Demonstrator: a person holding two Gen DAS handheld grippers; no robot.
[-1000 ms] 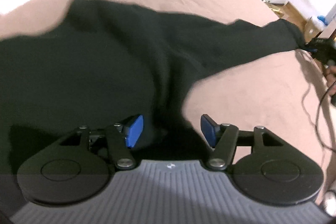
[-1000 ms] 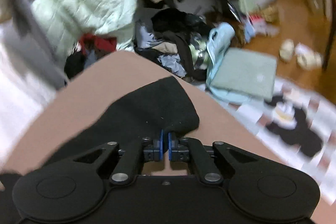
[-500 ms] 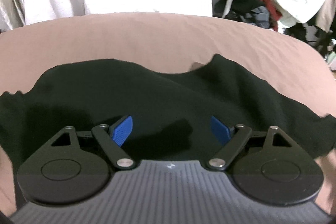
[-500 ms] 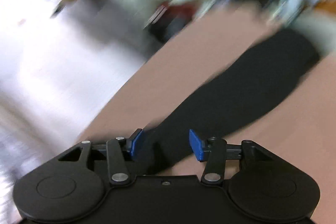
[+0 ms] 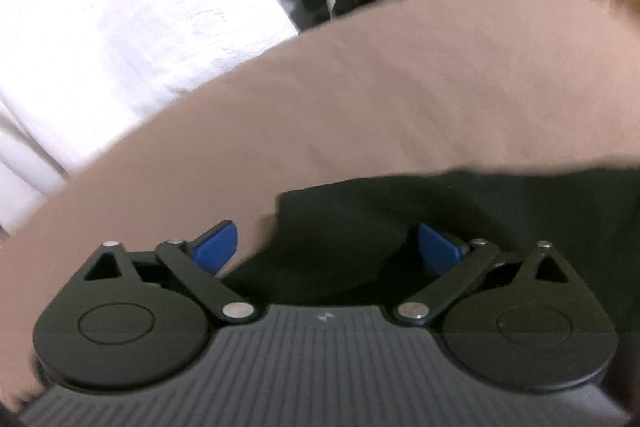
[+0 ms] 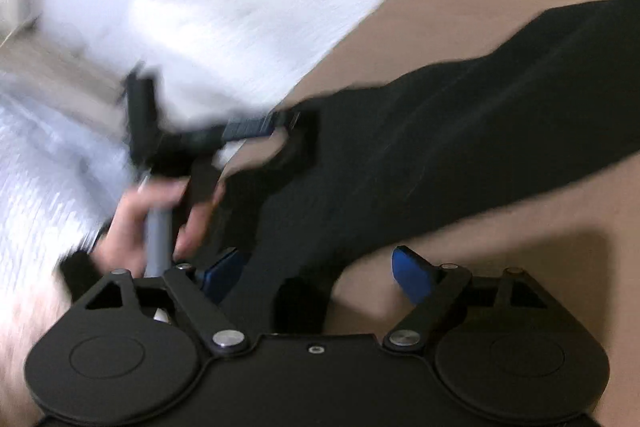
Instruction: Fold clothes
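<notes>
The left hand-held gripper [image 5: 327, 247] is closing around a corner of the black knit garment [image 5: 460, 211] on the pinkish-brown bed [image 5: 360, 87]; the right hand-held gripper [image 6: 320, 273] is opening, released, the black sleeve between its pads.

- Left gripper [image 5: 328, 247] is tilted downward; its blue pads [image 5: 216, 247] are set apart and the jaws are closing, with nothing yet pinched between them.
- Right gripper [image 6: 320, 275] is pointed less steeply; its jaws are spread wide and opening, with nothing gripped.
- Left hand [image 6: 136, 227] is seen wrapped around the left gripper's handle.
</notes>
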